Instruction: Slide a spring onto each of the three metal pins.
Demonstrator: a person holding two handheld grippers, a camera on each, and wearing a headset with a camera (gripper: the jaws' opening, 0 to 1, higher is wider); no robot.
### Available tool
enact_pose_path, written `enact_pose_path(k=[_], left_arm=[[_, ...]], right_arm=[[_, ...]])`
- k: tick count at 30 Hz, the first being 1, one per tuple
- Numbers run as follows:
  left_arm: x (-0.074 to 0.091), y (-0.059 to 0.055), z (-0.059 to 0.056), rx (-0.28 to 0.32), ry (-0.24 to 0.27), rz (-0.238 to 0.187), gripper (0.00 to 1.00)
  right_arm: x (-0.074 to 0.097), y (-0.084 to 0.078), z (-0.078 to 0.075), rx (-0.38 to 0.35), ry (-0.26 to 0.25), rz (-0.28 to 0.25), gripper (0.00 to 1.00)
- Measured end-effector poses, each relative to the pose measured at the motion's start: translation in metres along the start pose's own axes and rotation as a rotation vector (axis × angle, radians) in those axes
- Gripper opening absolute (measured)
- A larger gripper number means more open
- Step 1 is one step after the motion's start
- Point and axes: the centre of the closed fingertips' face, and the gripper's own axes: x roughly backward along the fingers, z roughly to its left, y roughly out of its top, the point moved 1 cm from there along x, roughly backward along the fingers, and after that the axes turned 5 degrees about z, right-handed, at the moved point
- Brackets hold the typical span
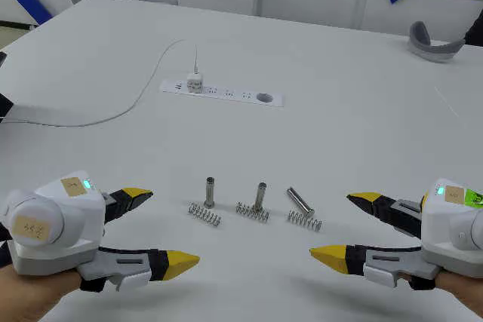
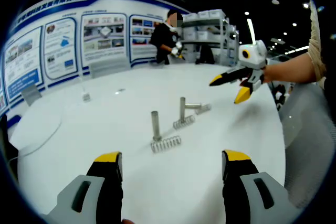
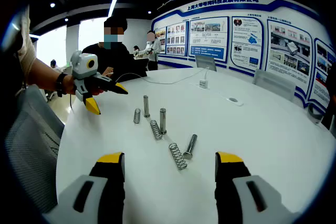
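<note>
At lower left of the head view, the left gripper (image 1: pixel 170 226) gaped empty; lower right, the right gripper (image 1: pixel 332 225) too; pins (image 1: pixel 260 195) and loose springs (image 1: pixel 251 213) sat between. Each gripper view's bottom showed wide jaws touching nothing.

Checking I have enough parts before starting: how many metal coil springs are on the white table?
3, all lying flat: left spring before the left upright steel pin, middle spring before the middle upright pin, right spring beside the toppled right pin.
</note>
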Motion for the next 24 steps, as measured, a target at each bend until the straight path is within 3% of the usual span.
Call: enact_pose_path(k=[24], left_arm=[[-0.0005, 0.0028, 0.0013, 0.011, 0.005, -0.014, 0.79]], right_arm=[[0.0004, 0.0005, -0.0035, -0.018, -0.015, 0.008, 0.69]])
